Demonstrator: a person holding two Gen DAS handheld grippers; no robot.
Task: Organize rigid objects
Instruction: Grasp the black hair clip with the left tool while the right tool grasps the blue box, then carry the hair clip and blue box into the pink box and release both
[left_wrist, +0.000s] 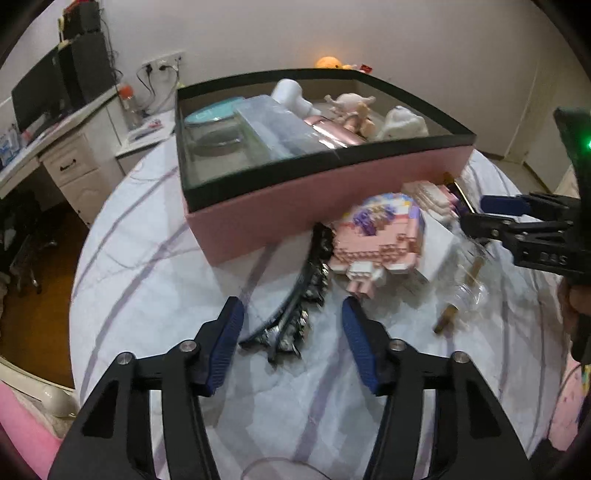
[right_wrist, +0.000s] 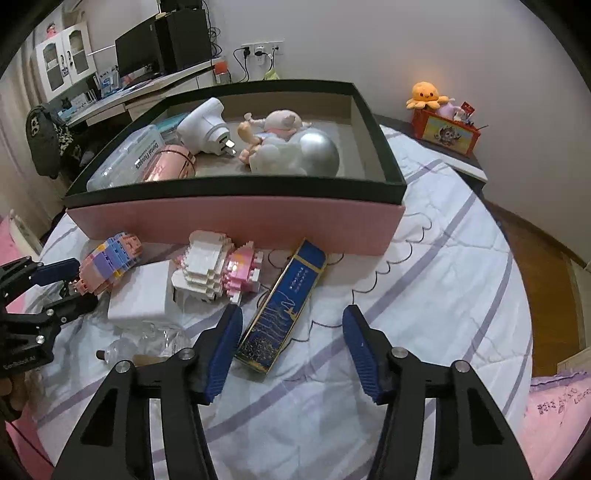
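Note:
A pink box with a black rim (left_wrist: 280, 206) (right_wrist: 236, 218) stands on the bed and holds a white plug adapter (right_wrist: 205, 125), a doll, a silver ball (right_wrist: 319, 153) and a clear floss case. My left gripper (left_wrist: 291, 325) is open above a jewelled black hairband (left_wrist: 310, 288), near a pink brick model (left_wrist: 380, 236) (right_wrist: 107, 262). My right gripper (right_wrist: 291, 332) is open, its left finger beside a blue and gold long box (right_wrist: 284, 306). A white and pink brick model (right_wrist: 218, 266), a white box (right_wrist: 142, 290) and a clear glass bottle (left_wrist: 467, 284) (right_wrist: 155, 341) lie in front of the pink box.
The bed has a white sheet with purple stripes (right_wrist: 443, 258). A desk with monitor and speakers (left_wrist: 55, 85) stands at the left. An orange octopus toy on a small red box (right_wrist: 443, 114) sits at the back right. Wooden floor (right_wrist: 546, 280) lies beyond the bed's edge.

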